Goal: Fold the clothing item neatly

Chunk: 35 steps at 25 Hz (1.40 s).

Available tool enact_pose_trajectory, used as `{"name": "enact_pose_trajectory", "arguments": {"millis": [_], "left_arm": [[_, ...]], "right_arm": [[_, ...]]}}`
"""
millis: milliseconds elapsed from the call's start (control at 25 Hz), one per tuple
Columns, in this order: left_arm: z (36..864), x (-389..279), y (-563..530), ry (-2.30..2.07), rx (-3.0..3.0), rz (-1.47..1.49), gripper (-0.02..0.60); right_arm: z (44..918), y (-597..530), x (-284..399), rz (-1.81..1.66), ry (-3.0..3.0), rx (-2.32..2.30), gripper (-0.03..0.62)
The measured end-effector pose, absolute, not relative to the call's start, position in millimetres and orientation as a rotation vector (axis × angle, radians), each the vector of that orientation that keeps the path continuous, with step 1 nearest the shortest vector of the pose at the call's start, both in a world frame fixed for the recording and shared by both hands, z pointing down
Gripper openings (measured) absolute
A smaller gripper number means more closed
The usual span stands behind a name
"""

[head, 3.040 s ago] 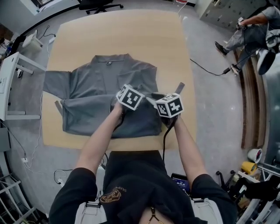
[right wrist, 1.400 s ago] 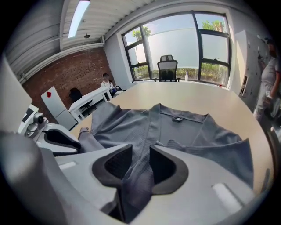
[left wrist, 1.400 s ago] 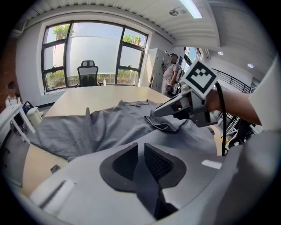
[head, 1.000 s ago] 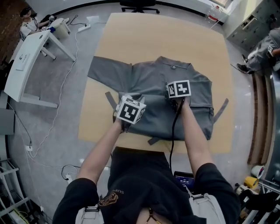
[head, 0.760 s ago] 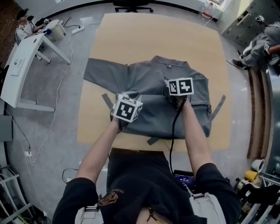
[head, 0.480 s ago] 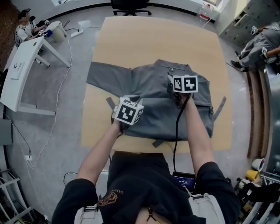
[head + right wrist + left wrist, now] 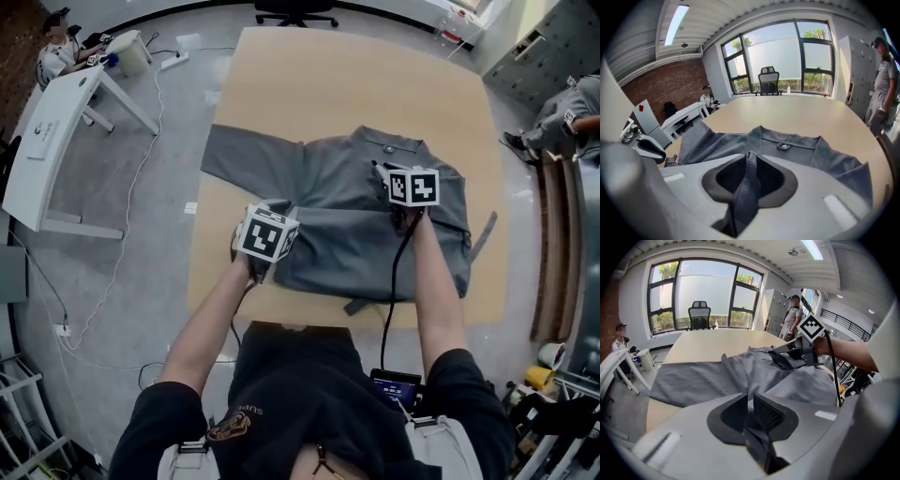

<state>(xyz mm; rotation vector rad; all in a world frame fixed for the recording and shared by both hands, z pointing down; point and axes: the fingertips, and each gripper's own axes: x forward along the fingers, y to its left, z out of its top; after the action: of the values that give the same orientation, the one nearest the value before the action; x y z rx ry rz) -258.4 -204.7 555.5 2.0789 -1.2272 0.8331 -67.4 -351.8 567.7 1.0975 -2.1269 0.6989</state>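
Note:
A grey robe-like garment (image 7: 342,183) lies on the wooden table (image 7: 356,84), collar away from me. Its left sleeve (image 7: 246,161) is spread out and its right side is folded inward. My left gripper (image 7: 264,232) is over the garment's front left corner. Its jaws (image 7: 750,399) stand nearly together, and a dark strip of cloth hangs from them. My right gripper (image 7: 412,192) is above the garment's right chest. A standing fold of grey cloth (image 7: 743,197) fills its jaws (image 7: 749,157), which have just been opening.
Two loose ties trail from the garment, one at the right (image 7: 485,234) and one at the front edge (image 7: 356,305). A white desk (image 7: 52,122) stands on the left. An office chair (image 7: 295,11) is beyond the table. A seated person (image 7: 572,112) is at the right.
My left gripper has moved left along the garment's front edge toward its corner. My right gripper has risen a little over the chest with cloth between its jaws.

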Motion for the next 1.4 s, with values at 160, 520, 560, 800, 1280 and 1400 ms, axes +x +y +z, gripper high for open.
{"name": "enact_pose_trajectory", "arguments": {"millis": [160,520,560,800,1280,1400], "left_arm": [[556.8,-256.4,-207.7,-1.193,2.106,0.830,0.048],[558.6,-215.2,-214.2,-1.089,2.177,0.839,0.047],[558.4,-211.8,-215.4,-1.079,2.183,0.838,0.048],[560.6,-200.2,-216.2,-1.027,2.211,0.849,0.046],[562.8,-227.5,-218.8,-1.073,2.185,0.823,0.046],[565.7,-268.5,-223.4,-1.157,2.128,0.797,0.046]], "right_arm": [[569.0,-330.3,-54.3,0.665,-2.076,1.078,0.060],[625.9,-314.4,-45.1,0.726,-1.957,1.029,0.060],[625.0,-313.8,-44.4,0.734,-1.957,1.028,0.035],[586.2,-298.4,-54.1,0.789,-2.058,1.028,0.017],[601.9,-261.5,-66.3,0.819,-2.060,0.963,0.034],[581.5,-263.6,-85.9,0.763,-2.102,0.941,0.035]]}}
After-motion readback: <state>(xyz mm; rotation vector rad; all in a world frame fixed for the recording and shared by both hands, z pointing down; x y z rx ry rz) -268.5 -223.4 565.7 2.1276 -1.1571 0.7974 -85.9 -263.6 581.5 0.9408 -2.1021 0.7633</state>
